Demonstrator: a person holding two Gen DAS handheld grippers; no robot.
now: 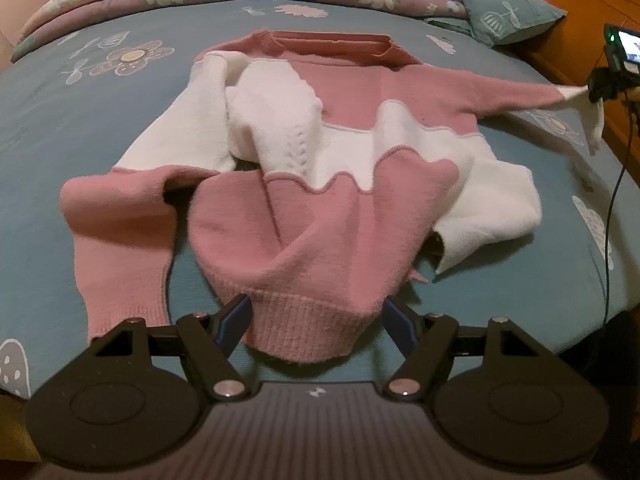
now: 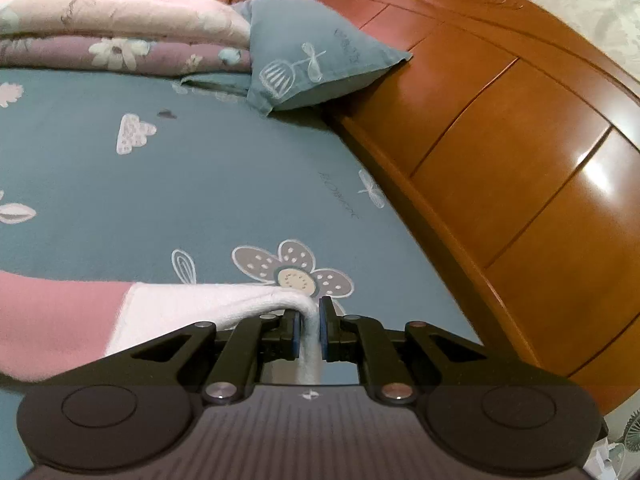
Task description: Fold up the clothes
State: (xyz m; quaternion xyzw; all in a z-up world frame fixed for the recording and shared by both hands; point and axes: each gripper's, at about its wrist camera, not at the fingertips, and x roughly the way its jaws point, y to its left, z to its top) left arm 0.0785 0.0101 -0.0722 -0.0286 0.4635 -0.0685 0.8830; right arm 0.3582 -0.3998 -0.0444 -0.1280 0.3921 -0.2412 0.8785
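A pink and white sweater (image 1: 360, 128) lies face up on the blue bed cover, collar at the far end. Its left sleeve is folded in over the chest. My left gripper (image 1: 316, 318) has the bunched pink ribbed hem (image 1: 304, 328) between its blue pads, and both pads press its sides. In the right wrist view my right gripper (image 2: 309, 332) is shut on the white cuff (image 2: 310, 344) of the other sleeve (image 2: 192, 308). That sleeve is drawn out taut to the right, toward the headboard. From the left wrist view the right gripper (image 1: 600, 90) shows small at the sleeve's end.
A wooden headboard (image 2: 500, 152) runs along the right side of the bed. A blue pillow (image 2: 312, 60) and a folded floral quilt (image 2: 120, 36) lie at the far end. The flowered bed cover (image 2: 200, 184) spreads bare beyond the sleeve. A black cable (image 1: 612, 216) hangs at the bed's right edge.
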